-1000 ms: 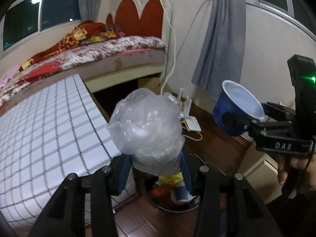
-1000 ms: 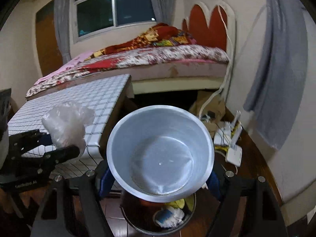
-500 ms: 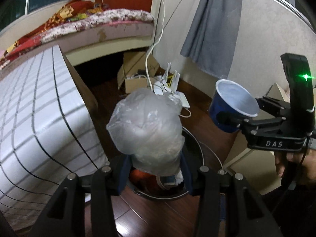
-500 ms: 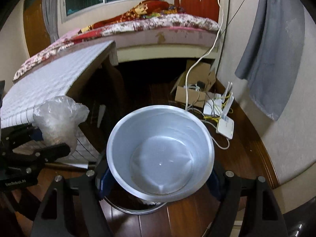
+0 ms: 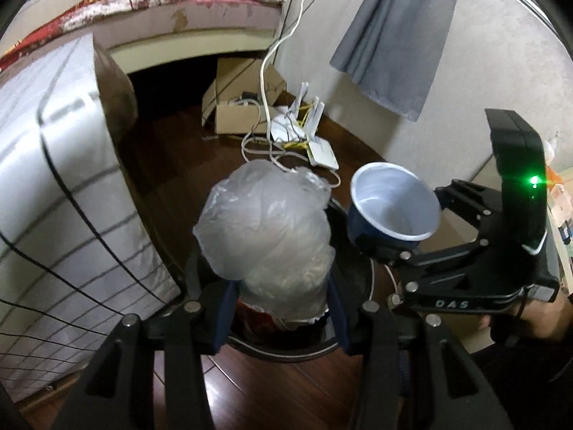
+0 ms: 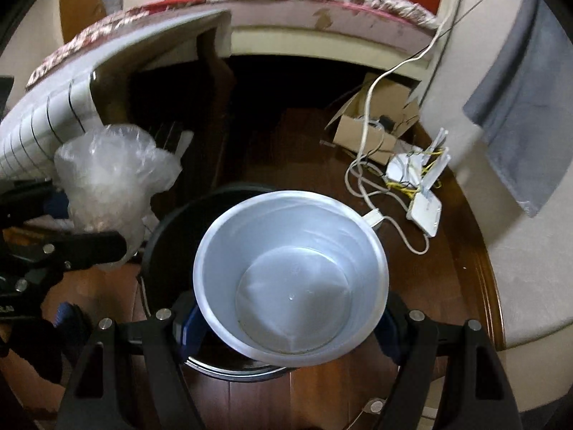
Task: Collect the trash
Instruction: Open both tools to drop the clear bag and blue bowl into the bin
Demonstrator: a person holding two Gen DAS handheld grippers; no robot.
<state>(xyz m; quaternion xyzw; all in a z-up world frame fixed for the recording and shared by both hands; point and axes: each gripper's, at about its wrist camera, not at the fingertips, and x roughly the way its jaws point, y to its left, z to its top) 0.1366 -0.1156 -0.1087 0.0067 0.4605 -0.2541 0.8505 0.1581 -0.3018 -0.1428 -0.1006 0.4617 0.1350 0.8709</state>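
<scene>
In the left wrist view, the left tool (image 5: pixel 279 308) is clamped on a crumpled plastic bag (image 5: pixel 266 233) above a round trash bin (image 5: pixel 286 344) on the floor. In the right wrist view, the right tool (image 6: pixel 286 326) grips a blue cup (image 6: pixel 290 283), white inside, over the same bin.

From my left claw's view I read "DAS" in pale letters on the black frame of my right gripper (image 5: pixel 390 247), low on its side bar. From the right view, my left gripper (image 6: pixel 64 222) carries a few pale letters at the picture's left edge, cut off and too blurred to read. I can read nothing else.
</scene>
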